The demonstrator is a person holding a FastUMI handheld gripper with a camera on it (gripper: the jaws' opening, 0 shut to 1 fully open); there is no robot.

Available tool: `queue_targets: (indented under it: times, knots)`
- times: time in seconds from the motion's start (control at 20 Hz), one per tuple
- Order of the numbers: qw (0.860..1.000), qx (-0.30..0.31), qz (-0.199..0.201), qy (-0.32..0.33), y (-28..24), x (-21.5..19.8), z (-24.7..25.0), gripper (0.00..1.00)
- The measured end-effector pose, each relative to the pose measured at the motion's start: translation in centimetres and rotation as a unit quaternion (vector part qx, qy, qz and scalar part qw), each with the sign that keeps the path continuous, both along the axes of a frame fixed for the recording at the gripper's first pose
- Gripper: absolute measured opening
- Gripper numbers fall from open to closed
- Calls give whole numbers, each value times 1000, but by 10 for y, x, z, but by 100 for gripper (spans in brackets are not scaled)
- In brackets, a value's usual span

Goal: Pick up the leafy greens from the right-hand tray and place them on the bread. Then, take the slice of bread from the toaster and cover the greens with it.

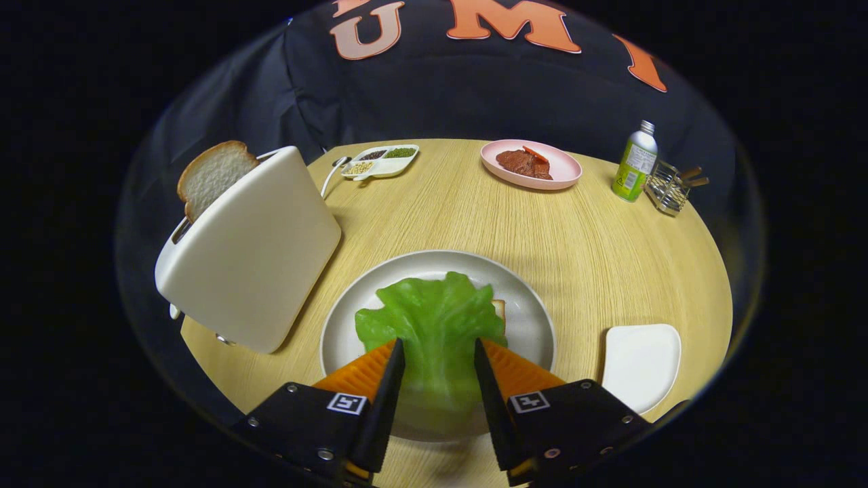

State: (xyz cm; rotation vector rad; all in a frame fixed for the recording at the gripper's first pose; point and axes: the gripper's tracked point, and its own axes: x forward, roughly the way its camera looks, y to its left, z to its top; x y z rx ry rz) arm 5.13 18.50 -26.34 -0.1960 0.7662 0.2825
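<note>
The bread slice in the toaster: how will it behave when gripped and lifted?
The bread slice looks light and soft, so a hard squeeze may dent it. It stands half out of the toaster, so it should slide out. The gripper is open around the lettuce.

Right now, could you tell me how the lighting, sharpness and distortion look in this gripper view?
In the gripper view, lighting is even and soft; the toaster casts a faint shadow on the table. Fisheye distortion bows the table's edge. The lettuce and plate look sharp; the bottle farther off is softer. The gripper has its jaws apart around the lettuce.
</note>
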Motion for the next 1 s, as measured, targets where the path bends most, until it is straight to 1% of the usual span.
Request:
queue_targets:
  times: [0.1,0.15,0.2,0.25,0.3,0.35,0.65,1.0]
  knots:
    - [1000,-4,-7,-7,-5,3,3,70]
    - [1000,-3,-13,-11,-7,4,6,73]
    - [1000,2,-19,-17,-9,6,10,81]
    - [999,6,-26,-22,-11,7,15,85]
    - [999,8,-29,-24,-11,7,20,94]
    - [999,8,-30,-29,-11,6,26,98]
    - [997,-15,-20,-67,7,5,82,99]
    - [994,8,13,-108,82,-4,155,98]
